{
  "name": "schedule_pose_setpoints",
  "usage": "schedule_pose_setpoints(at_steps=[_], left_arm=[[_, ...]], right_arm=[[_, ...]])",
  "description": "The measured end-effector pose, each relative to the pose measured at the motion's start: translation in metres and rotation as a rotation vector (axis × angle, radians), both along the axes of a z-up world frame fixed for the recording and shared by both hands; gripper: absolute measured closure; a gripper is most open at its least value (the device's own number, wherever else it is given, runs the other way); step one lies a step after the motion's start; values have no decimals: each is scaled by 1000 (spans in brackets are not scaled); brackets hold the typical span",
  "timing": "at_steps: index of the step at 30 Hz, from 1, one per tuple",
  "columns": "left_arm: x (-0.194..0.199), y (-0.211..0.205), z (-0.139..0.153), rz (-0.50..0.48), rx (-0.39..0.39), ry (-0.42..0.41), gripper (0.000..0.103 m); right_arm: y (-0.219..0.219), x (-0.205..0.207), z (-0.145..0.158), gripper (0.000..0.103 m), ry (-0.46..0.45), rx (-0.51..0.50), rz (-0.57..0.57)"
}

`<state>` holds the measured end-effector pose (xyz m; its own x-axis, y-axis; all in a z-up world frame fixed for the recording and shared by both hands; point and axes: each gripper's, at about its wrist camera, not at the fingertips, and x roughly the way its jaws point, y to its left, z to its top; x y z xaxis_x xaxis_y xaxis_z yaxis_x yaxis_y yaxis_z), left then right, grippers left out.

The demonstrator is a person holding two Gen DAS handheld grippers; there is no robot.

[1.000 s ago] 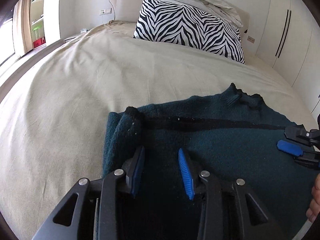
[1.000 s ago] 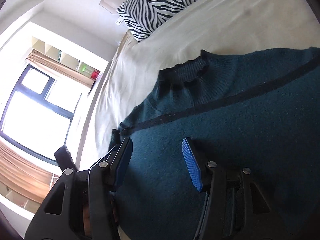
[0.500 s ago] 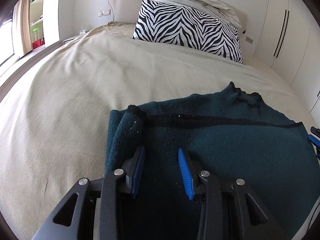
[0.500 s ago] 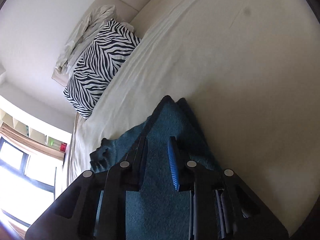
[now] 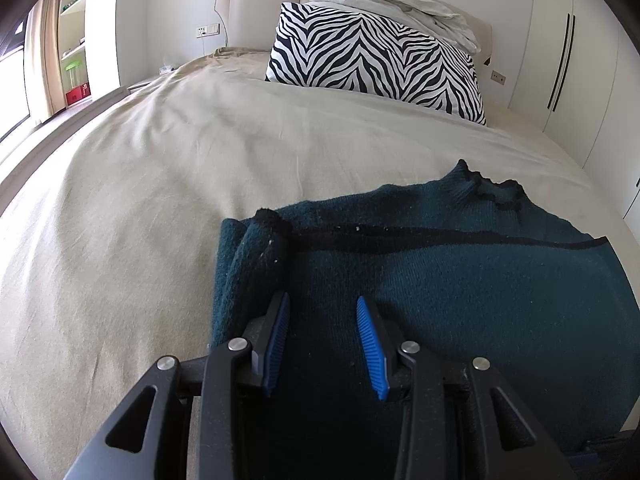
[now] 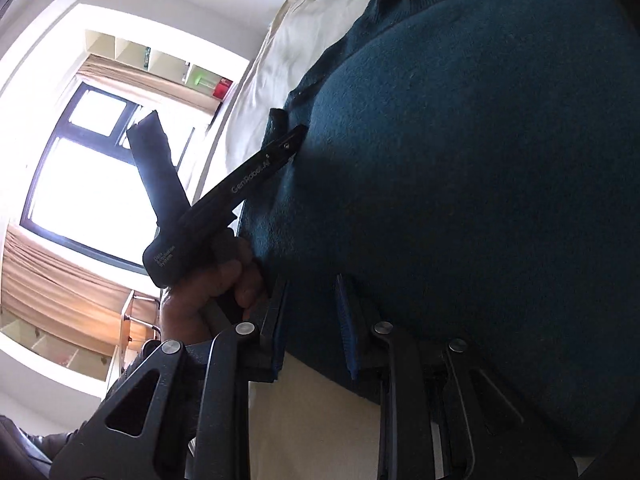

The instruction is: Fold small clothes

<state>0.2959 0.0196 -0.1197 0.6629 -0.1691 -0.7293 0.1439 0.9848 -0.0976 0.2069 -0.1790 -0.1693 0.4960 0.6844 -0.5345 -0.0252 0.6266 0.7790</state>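
Jaws straddle sweater (image 5: pixel 460 280); pillow (image 5: pixel 376 60) beyond.

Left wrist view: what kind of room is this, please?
Most likely a bedroom: a wide bed with a headboard, a zebra-striped pillow against it, and white wardrobe doors beside it.

Legible text appears only on the left tool (image 6: pixel 294 142), seen from the right wrist view. "GenRobot.AI" is printed in pale letters along its black arm, just beside the sweater (image 6: pixel 460 140). A second small label sits on the tool's rounded body, further from the sweater; it seems to read "Data", the remaining lines too small to make out.
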Motion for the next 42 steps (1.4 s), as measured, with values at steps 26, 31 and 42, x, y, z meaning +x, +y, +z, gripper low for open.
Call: schedule_pose_setpoints(at_steps=[26, 31, 42], left_arm=[[-108, -61, 45, -162, -116, 40, 42], [-114, -67, 14, -164, -117, 121, 44], [-125, 49, 11, -37, -300, 133, 67]], right_arm=[[-158, -141, 50, 81, -104, 45, -448], [-102, -114, 23, 81, -5, 71, -294], [-221, -223, 0, 80, 1, 136, -740]])
